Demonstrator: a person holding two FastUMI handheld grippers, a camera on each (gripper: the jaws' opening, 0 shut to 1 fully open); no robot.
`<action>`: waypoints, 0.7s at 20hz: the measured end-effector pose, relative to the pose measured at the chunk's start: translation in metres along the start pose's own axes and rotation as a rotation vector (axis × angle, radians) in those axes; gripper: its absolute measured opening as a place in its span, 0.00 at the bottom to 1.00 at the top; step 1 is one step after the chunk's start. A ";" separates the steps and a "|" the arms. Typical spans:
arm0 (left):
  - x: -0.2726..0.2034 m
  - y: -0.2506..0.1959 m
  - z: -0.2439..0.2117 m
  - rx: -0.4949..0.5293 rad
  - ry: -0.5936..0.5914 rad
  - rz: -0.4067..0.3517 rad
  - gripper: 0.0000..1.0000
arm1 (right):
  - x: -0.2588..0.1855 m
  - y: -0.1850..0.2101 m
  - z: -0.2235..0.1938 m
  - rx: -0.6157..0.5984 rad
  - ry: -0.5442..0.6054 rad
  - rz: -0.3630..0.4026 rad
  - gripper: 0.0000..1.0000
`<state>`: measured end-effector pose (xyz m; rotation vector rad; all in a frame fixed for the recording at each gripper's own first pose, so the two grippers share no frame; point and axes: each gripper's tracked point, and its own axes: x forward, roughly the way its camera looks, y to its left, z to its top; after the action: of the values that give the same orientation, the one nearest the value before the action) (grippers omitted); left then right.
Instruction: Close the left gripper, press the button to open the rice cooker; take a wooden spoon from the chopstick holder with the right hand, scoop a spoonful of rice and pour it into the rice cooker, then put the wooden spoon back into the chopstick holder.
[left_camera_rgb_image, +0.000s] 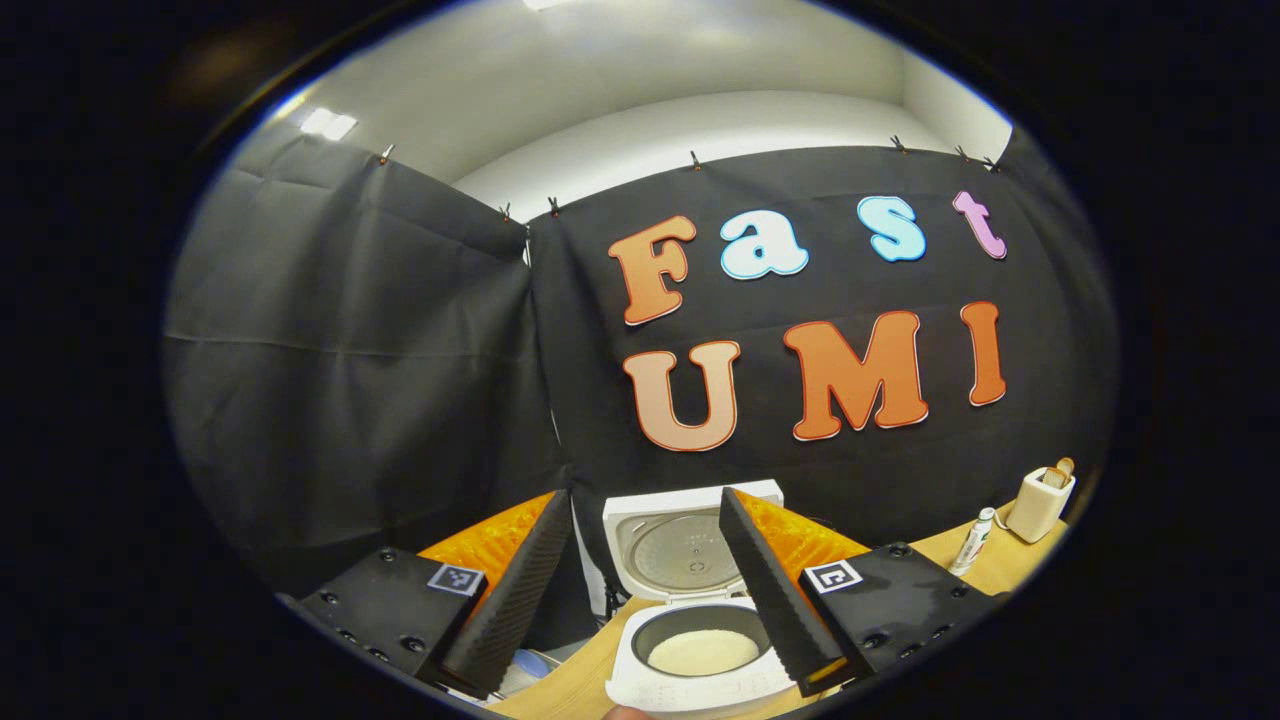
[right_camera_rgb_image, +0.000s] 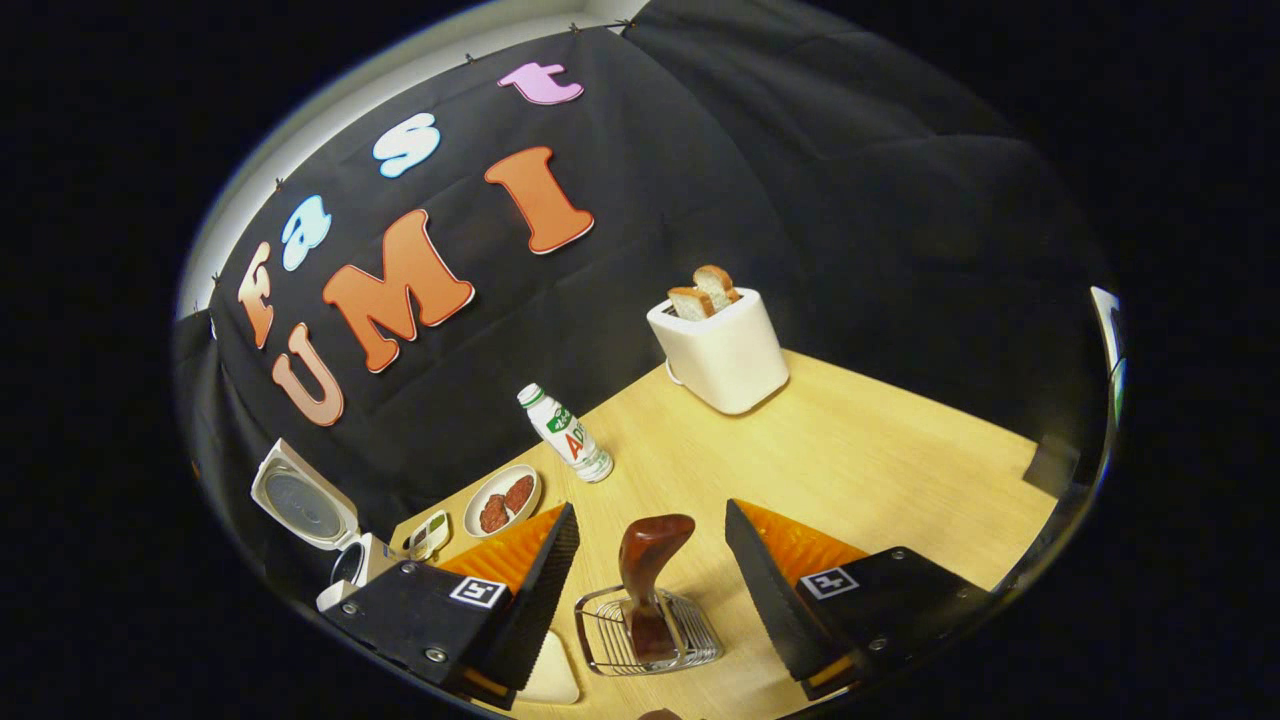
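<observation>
The white rice cooker (left_camera_rgb_image: 640, 690) stands with its lid (left_camera_rgb_image: 690, 545) raised, and white rice (left_camera_rgb_image: 703, 652) lies in its inner pot. My left gripper (left_camera_rgb_image: 645, 495) hovers open in front of it, holding nothing. In the right gripper view a brown wooden spoon (right_camera_rgb_image: 650, 560) stands head-up in a wire chopstick holder (right_camera_rgb_image: 690, 640). My right gripper (right_camera_rgb_image: 650, 515) is open, one finger on either side of the spoon, neither touching it. The open cooker (right_camera_rgb_image: 305, 510) also appears far left in that view.
On the wooden table (right_camera_rgb_image: 850, 450) stand a white toaster (right_camera_rgb_image: 720, 345) with bread slices, a small white bottle (right_camera_rgb_image: 567, 435) and a plate (right_camera_rgb_image: 503, 500) of reddish food. A white object (right_camera_rgb_image: 552, 678) lies beside the holder. Toaster (left_camera_rgb_image: 1040, 500) and bottle (left_camera_rgb_image: 975, 540) sit right of the cooker.
</observation>
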<state>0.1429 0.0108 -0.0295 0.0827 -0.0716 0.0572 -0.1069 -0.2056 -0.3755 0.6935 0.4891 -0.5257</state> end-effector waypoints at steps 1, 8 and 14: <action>0.010 0.000 0.002 -0.008 0.005 -0.009 0.97 | -0.007 -0.003 0.008 -0.019 -0.018 -0.011 0.92; 0.087 -0.007 0.002 -0.126 0.099 -0.080 1.00 | -0.068 0.004 0.084 -0.225 -0.176 -0.066 0.95; 0.164 -0.017 -0.014 -0.239 0.221 -0.123 1.00 | -0.123 0.037 0.140 -0.298 -0.316 -0.054 0.95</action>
<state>0.3078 0.0041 -0.0325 -0.1579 0.1479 -0.0655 -0.1440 -0.2448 -0.1932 0.3048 0.2812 -0.5868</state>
